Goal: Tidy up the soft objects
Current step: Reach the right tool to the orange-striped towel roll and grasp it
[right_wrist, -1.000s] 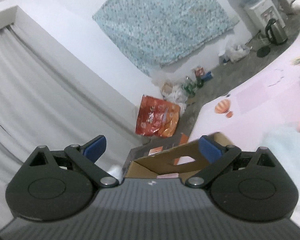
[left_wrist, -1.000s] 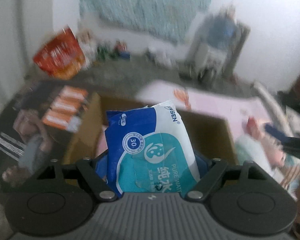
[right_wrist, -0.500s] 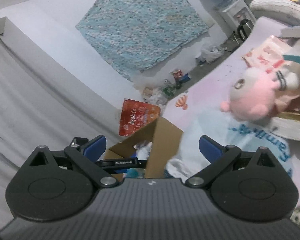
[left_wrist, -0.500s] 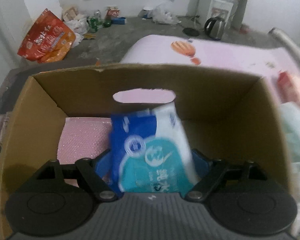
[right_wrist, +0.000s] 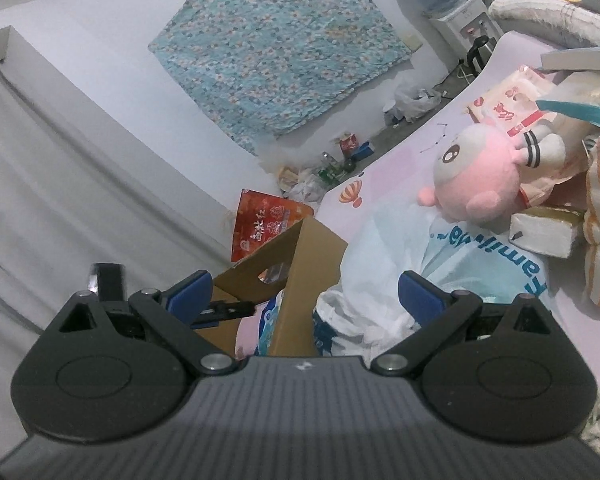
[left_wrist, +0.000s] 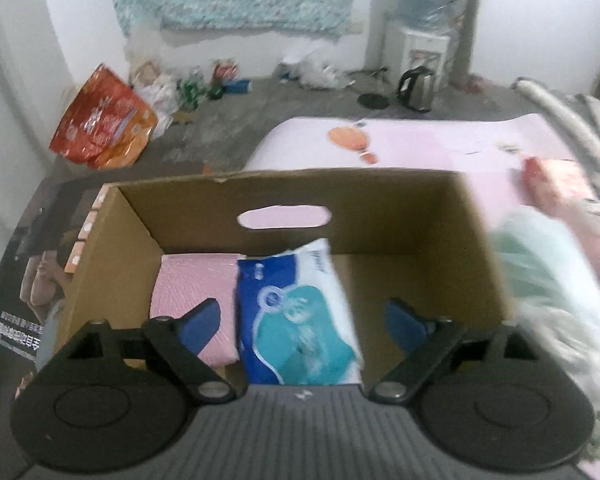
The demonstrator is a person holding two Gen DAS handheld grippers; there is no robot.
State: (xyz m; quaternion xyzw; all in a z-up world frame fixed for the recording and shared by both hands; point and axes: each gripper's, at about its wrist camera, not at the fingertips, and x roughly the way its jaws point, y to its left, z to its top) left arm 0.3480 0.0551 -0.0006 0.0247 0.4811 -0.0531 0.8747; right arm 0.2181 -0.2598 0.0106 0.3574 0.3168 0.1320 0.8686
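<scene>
Hand-held gripper over boxed wipes

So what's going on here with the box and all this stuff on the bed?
A person with a gripper in each hand is sorting soft things into a cardboard box. The left gripper is over the box with its jaws opening, and the blue and white wipes pack sits between the fingers, clear of both pads, beside a pink pack. The right gripper, open and empty, faces a white plastic bag and a pink plush toy on the bed.
</scene>
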